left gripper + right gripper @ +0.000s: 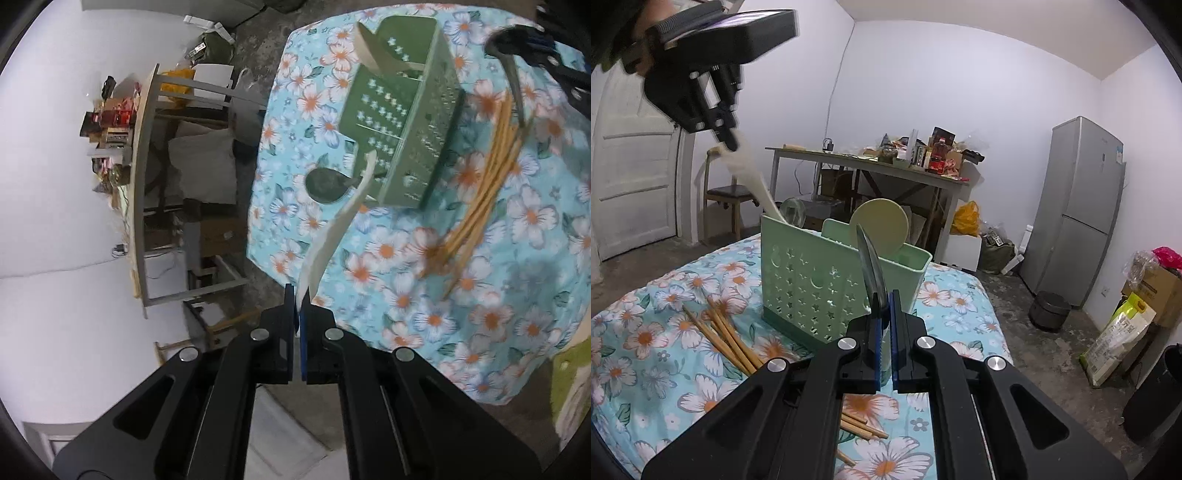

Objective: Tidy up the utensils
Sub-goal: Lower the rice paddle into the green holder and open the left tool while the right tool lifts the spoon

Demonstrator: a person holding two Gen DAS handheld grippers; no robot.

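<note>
Green utensil holder (827,280) upright near the middle of the flowered table (646,332), cream spatula (882,225) inside. Chopsticks (727,336) loose just beside it. Left gripper (298,295) clamped on white spoon (332,229), tip at the holder's rim. Right gripper (885,299) pinching metal spoon (872,269).

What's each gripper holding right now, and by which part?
Left gripper pinches the white spatula by its handle end. Right gripper pinches a metal spoon by its handle.
</note>
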